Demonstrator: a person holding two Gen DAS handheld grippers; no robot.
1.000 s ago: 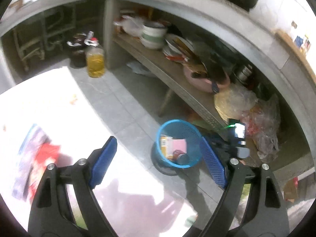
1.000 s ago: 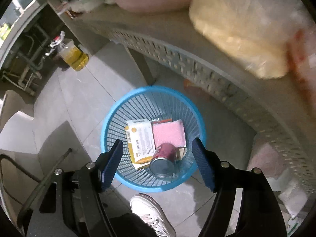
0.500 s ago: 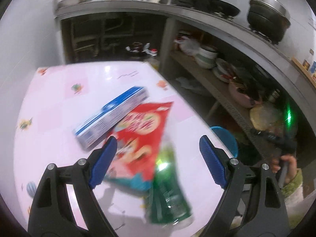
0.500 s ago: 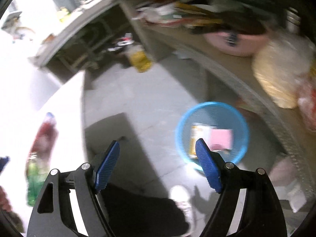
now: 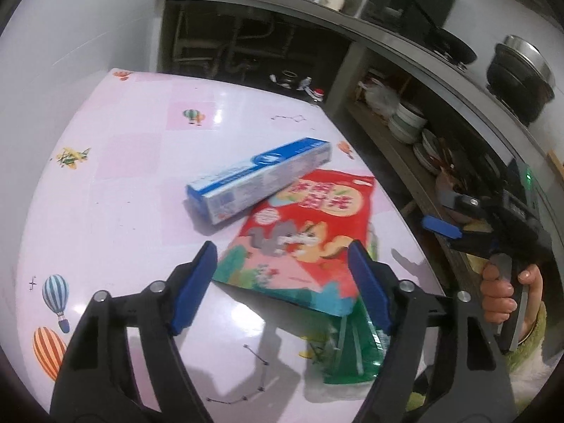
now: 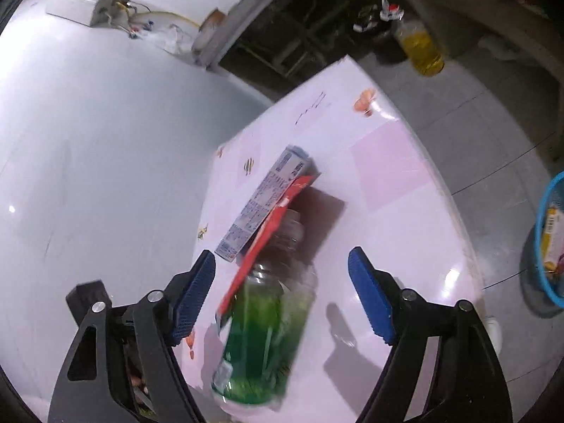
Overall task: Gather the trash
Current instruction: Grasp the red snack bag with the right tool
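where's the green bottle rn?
On the pink table, near its front edge: the bottle lies on its side, neck tucked under the red bag, the blue box just beyond.

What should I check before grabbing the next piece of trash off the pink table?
1. Left gripper empty: ok, jaws closing, nothing between them.
2. Right gripper empty: ok, closing, nothing gripped.
3. Snack bag reachable: ok, just ahead of the left gripper.
4. Green bottle free: not ok, bag lies over it.
5. Toothpaste box clear of bag: not ok, they overlap.
6. Blue basket in range: cannot tell, only its edge shows.
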